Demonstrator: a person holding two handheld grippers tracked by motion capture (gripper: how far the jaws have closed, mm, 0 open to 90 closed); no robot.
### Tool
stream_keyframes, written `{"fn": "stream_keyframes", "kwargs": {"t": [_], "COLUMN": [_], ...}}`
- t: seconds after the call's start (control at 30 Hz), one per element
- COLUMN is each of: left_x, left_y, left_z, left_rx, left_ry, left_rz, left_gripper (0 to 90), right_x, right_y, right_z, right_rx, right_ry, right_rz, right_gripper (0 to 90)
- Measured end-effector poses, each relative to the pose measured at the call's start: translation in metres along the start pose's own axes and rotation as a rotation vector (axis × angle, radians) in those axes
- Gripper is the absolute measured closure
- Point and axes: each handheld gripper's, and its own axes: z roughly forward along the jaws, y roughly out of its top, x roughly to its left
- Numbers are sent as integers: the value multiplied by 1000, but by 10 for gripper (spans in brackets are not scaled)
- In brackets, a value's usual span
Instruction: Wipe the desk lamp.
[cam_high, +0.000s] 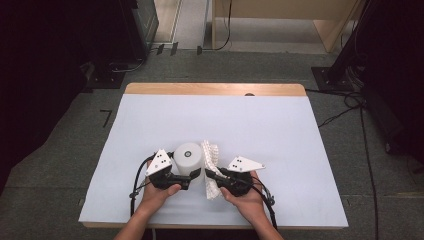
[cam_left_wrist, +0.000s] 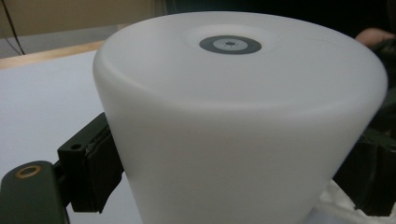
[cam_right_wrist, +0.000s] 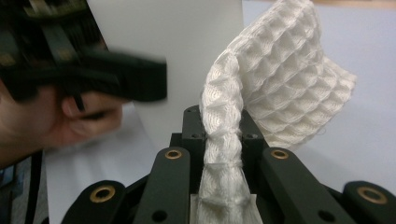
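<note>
White, matte worktop (cam_high: 280, 130) with a bare wooden strip along its far edge carries the two objects near its front edge. White cylinder (cam_high: 188, 159) stands upright, gripped at its sides by the left hand-held gripper (cam_high: 192, 175), jaws pressed on its wall. White waffle-weave cloth (cam_high: 211, 167) lies just beside the cylinder on its right, one bunched end clamped between the closed jaws of the right hand-held gripper (cam_high: 210, 175); the rest rises and fans out. Cylinder and left hand-held gripper stand directly beyond the cloth in the right gripper view. Grey carpet, trailing cables and pale wooden furniture surround the worktop.
</note>
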Motion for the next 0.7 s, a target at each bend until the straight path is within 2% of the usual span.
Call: {"fn": "stream_keyframes", "kwargs": {"t": [0.13,0.23,0.33,0.5,0.6,0.7], "left_x": [3,0,-6,-14,-14,-11], "left_y": [2,0,-1,-4,-4,-4], "left_z": [-3,-1,5,11,12,13], "left_rx": [-11,14,38,69,69,59], "left_ry": [1,1,2,1,15,68], "left_rz": [-8,22,56,104,109,122], "left_gripper": [88,88,88,88,87,87], "right_x": [-1,1,1,0,0,-2], "right_y": [-6,-4,2,12,13,10], "right_z": [8,6,0,-15,-17,-14], "right_rx": [35,29,-8,-89,-95,-80], "right_ry": [-2,-11,-22,-31,-37,-44], "right_rz": [3,1,-6,11,7,16], "right_gripper": [788,788,788,789,789,789]}}
